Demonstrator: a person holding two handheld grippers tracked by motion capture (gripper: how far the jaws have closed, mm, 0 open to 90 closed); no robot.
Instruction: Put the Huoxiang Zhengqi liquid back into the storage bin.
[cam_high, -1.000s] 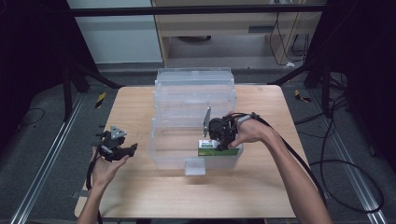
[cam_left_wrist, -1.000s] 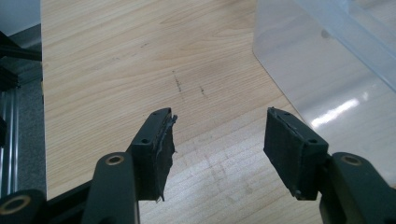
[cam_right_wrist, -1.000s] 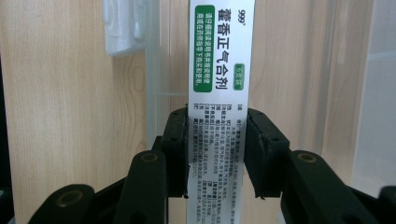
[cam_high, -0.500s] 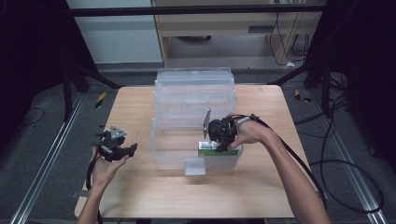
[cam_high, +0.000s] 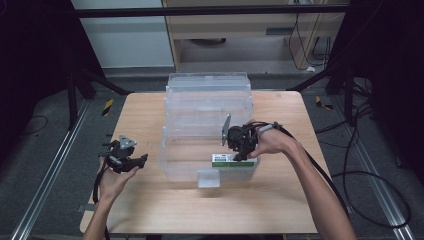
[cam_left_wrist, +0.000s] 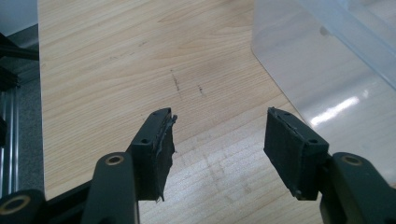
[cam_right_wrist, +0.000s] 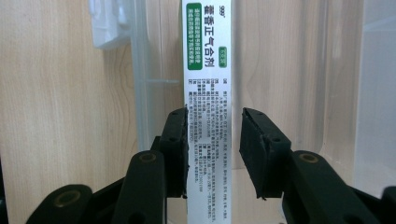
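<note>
Inside the bin (cam_high: 172, 165), the right gripper (cam_right_wrist: 214, 140) straddles the box (cam_right_wrist: 207, 70), jaws slightly parted; left gripper (cam_left_wrist: 219, 140) beside the bin, spread.

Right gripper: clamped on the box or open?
Open. In the right gripper view the right gripper straddles the white-and-green box; one jaw is at its edge, the other stands clear with a gap.

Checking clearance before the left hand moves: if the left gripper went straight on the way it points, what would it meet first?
Probably bare table; the clear bin's wall lies off to one side. Depth is uncertain.
</note>
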